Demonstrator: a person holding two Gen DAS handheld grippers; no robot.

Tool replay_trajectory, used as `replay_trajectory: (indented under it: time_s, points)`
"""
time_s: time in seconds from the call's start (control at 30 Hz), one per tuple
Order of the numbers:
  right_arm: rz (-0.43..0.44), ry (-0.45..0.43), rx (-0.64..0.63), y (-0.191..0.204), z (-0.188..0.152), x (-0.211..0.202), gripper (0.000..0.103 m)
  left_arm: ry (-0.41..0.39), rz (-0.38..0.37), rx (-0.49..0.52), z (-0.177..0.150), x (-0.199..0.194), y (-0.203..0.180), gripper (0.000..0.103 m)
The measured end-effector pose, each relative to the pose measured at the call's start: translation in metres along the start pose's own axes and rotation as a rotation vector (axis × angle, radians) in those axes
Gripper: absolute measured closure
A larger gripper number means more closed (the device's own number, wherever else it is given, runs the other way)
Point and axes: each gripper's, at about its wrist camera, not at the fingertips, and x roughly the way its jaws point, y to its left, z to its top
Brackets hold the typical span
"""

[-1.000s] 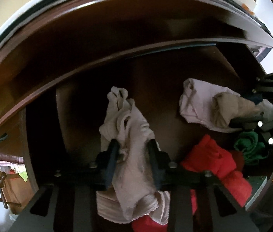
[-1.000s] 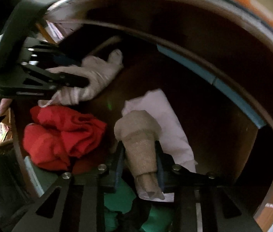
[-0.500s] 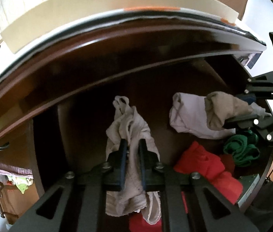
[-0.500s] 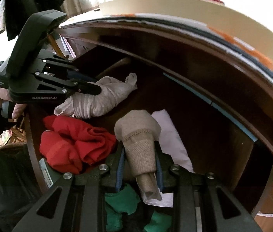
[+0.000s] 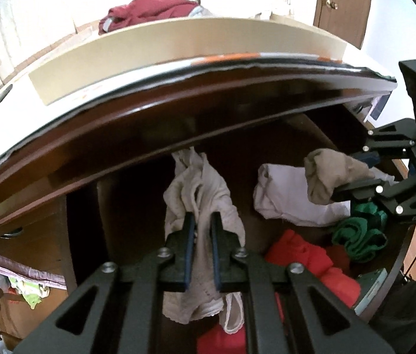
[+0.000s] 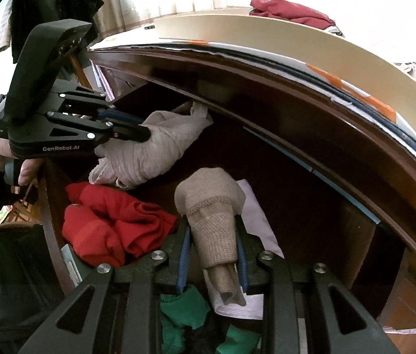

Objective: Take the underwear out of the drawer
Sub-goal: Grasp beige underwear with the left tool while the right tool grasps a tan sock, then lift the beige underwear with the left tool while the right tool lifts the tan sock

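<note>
Wooden drawer (image 6: 311, 206) — red, green (crumpled) garments (image 6: 113, 224)

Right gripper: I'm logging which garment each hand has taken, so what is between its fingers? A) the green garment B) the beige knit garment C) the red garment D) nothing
B: the right gripper is shut on the beige knit garment, which stands lifted between its pads, while the red garment and the green garment lie loose in the drawer.
</note>
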Motion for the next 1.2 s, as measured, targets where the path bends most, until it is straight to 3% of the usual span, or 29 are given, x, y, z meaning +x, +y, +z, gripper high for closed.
replay_trajectory:
  time_s: [1.2]
  points:
    - [0.034, -0.132, 0.071, -0.011, -0.021, -0.045, 0.075, -0.219, 0.016, -0.006, -0.014, -0.039, 0.004, 0.096]
